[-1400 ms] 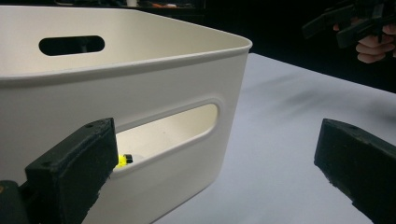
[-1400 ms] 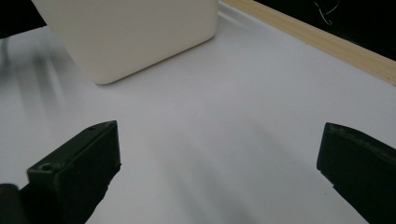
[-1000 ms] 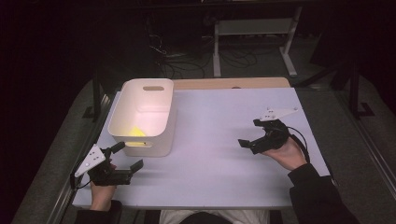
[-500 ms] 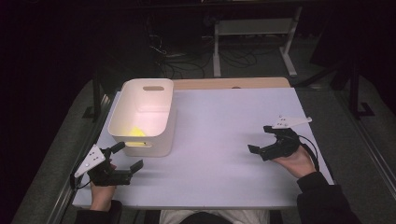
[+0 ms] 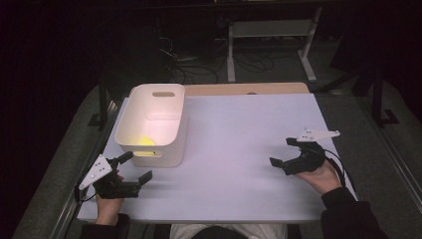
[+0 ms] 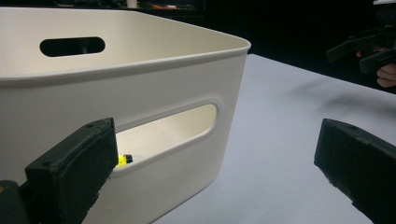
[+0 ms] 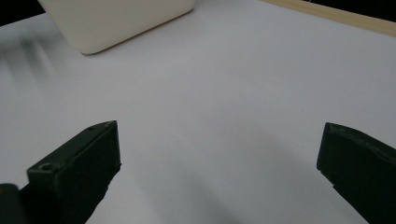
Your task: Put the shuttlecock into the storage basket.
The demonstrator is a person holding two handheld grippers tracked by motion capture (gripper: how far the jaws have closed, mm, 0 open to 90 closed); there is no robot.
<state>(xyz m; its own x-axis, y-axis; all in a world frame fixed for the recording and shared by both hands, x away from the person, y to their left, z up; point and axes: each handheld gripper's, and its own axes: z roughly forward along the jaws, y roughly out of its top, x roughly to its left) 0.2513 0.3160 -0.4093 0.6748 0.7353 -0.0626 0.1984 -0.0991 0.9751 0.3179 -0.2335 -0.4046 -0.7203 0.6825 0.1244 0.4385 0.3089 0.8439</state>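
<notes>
A white plastic bin (image 5: 151, 124) stands on the left half of the white table (image 5: 234, 129). Something yellow (image 5: 145, 141) lies on its floor and shows through the near handle slot as a yellow object (image 6: 123, 159). My left gripper (image 5: 135, 167) rests open at the table's near left corner, just in front of the bin (image 6: 116, 93), nothing between its jaws. At the table's right side my right gripper (image 5: 284, 152) is held open and empty, pointing left across bare table toward the bin (image 7: 119, 21).
A strip of bare wood (image 5: 244, 88) runs along the table's far edge. Beyond it, the dark floor holds cables and a white metal stand (image 5: 271, 37). Grey floor borders the table on both sides.
My right gripper has drawn back toward the near right edge of the table and dropped lower. The left gripper and the bin have stayed put.
</notes>
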